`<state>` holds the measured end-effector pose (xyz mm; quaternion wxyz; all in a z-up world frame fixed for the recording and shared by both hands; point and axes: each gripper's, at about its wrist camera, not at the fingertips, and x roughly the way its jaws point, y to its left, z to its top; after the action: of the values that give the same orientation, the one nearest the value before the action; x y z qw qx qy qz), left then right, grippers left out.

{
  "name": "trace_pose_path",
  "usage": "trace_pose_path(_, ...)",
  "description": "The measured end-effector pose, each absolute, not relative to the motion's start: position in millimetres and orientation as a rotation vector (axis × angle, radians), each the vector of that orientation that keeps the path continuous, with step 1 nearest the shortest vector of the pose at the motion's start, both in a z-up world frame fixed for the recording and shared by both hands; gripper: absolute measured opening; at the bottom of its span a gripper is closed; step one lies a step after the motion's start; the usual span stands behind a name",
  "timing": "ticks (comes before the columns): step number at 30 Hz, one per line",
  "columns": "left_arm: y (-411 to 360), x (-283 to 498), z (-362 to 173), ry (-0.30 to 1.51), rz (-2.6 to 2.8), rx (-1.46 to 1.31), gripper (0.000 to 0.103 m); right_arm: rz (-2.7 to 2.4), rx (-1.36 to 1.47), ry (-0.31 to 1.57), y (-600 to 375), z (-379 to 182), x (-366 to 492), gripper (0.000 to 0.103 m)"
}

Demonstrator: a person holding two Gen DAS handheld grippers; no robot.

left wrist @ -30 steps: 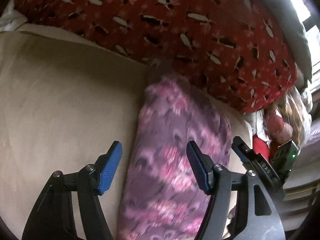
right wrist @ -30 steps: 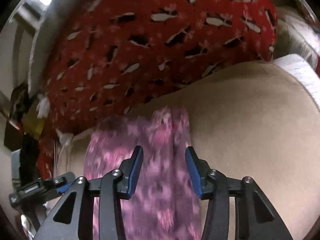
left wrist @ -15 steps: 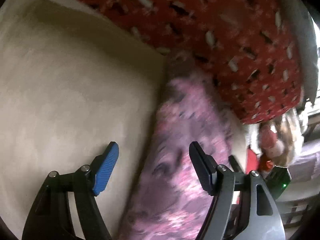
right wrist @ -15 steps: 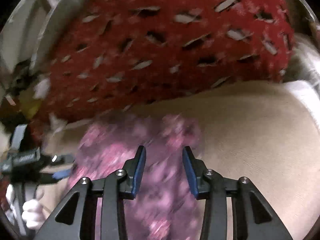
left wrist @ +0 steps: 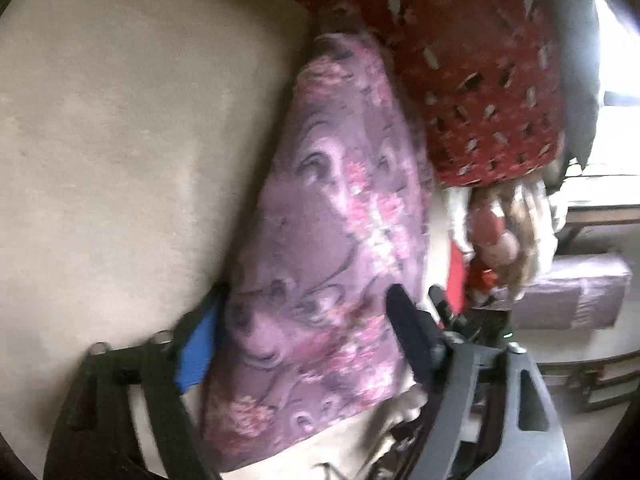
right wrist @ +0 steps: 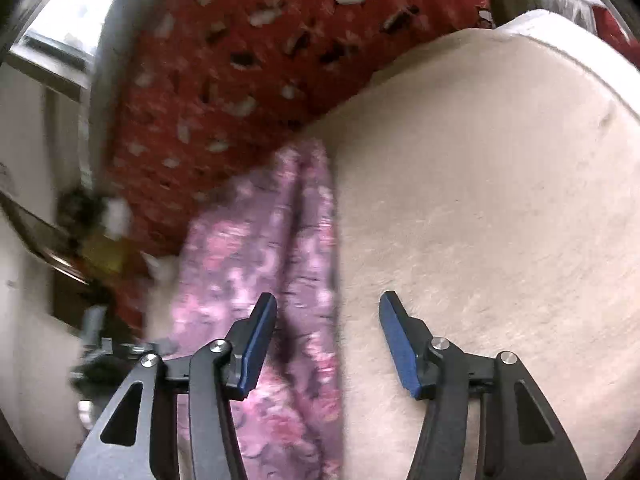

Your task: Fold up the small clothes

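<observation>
The left gripper [left wrist: 304,336], black-framed with flat blue rubber pads, is standing released, its jaws having just been opening wide; the folded purple and pink floral cloth [left wrist: 320,248] is lying between them, its soft edge draping over the left pad, and neither pad is pressing on it. The cloth is forming a long tapering strip, swirled with dark lines and pink blossoms, running away from the claw toward the far edge of the cream fleecy bed cover [left wrist: 120,140]. There its narrow end is tucking against the red blanket with white and black dash-shaped marks [left wrist: 480,60], which is heaped along that far edge. Beyond the cloth's right side the other gripper's black tip is showing, blurred.

The right gripper [right wrist: 328,344] is likewise standing released, its jaws having just been opening; between the pads are the right edge of the floral cloth [right wrist: 280,260] and bare cream cover [right wrist: 480,200], nothing clamped. From here the cloth is showing a lengthwise crease down its middle, the fabric looking thin and limp. The cover's nap is looking short and fuzzy, its surface gently domed. The red blanket [right wrist: 260,60] is bunching thickly behind.
</observation>
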<state>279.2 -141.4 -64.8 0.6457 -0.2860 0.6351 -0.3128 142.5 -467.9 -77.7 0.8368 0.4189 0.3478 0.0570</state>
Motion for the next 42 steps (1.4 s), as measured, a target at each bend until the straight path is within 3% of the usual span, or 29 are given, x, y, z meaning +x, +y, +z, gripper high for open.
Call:
trace_pose_path(5,-149.0,289.7,-70.9,1.481,-0.718,-0.734,0.086,0.271,0.853,0.78,-443.8,-78.9,176.8,0.067)
trace_pose_path(10,-159.4,289.5,-70.3,1.495,-0.692,-0.715,0.085,0.28,0.781,0.794,-425.9,-75.9,214.7,0.067)
trace_pose_path(11,-160.3,289.3,-69.8,1.491,-0.682,-0.709,0.079,0.269,0.754,0.802,-423.8,-72.7,215.7,0.063)
trace_pose_path(12,-154.8,285.6,-67.2,1.481,-0.673,-0.692,0.075,0.259,0.731,0.807,-421.3,-71.0,213.3,0.051)
trace_pose_path(13,-156.6,283.1,-63.8,1.471,-0.669,-0.658,0.057,0.248,0.707,0.815,-418.7,-69.8,210.9,0.04)
trace_pose_path(14,-161.0,282.5,-62.0,1.465,-0.666,-0.629,0.035,0.24,0.69,0.815,-416.6,-68.8,205.7,0.037)
trace_pose_path(16,-159.4,278.5,-55.9,1.445,-0.675,-0.606,0.03,0.223,0.676,0.799,-414.5,-63.5,195.5,0.026)
trace_pose_path(32,-73.8,184.4,34.1,1.265,-0.702,-0.572,0.029,0.253,0.581,0.721,-328.5,19.2,112.0,0.024)
trace_pose_path(37,-32.0,148.3,21.6,1.261,-0.668,-0.582,0.029,0.314,0.596,0.729,-292.7,15.9,89.0,0.024)
trace_pose_path(42,-7.2,124.5,-32.3,1.333,-0.568,-0.56,0.034,0.336,0.648,0.791,-264.8,-23.1,73.8,0.025)
